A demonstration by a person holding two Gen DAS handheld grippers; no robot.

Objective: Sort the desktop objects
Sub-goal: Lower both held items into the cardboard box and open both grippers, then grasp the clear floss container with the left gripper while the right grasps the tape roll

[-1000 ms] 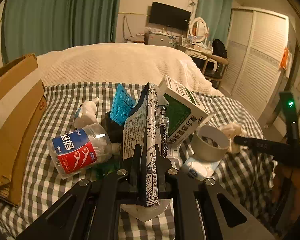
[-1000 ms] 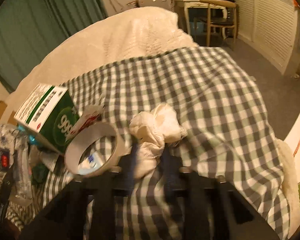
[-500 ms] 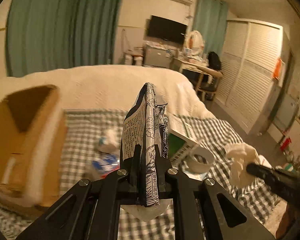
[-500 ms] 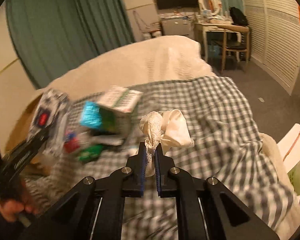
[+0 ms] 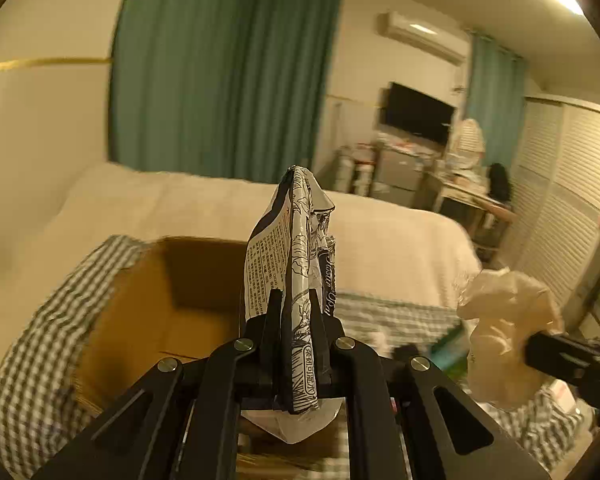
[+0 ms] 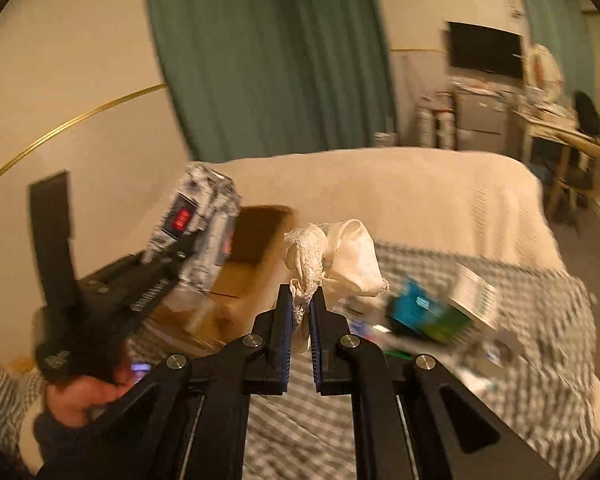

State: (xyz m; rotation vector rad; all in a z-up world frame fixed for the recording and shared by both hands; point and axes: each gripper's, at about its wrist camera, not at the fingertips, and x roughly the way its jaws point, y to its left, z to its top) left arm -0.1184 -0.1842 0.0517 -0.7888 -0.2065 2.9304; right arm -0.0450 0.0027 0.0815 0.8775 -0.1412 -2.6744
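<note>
A bed with a cream textured blanket (image 5: 380, 236) fills the middle of both views, and a grey-and-white checked cloth (image 6: 500, 360) covers its near part. On that cloth, at the centre left of the left wrist view, stands an open brown cardboard box (image 5: 172, 300), its inside bare as far as can be seen.

The left gripper (image 5: 296, 312) is pressed together on a flat black-and-white printed foil packet (image 5: 292, 264), which stands upright between the jaws, over the box's right edge in that view. In the right wrist view a hand (image 6: 84, 392) at the lower left grasps this gripper's handle.

The right gripper (image 6: 302, 308) pinches a crumpled cream cloth with a lace edge (image 6: 336, 260), bunched above the blue-padded fingers (image 6: 286, 320); it hangs clear of the checked cloth, right of the box.

Blurred at the right of the right wrist view lie a blue packet (image 6: 412, 308) and a green-and-white carton (image 6: 468, 300), touching.
</note>
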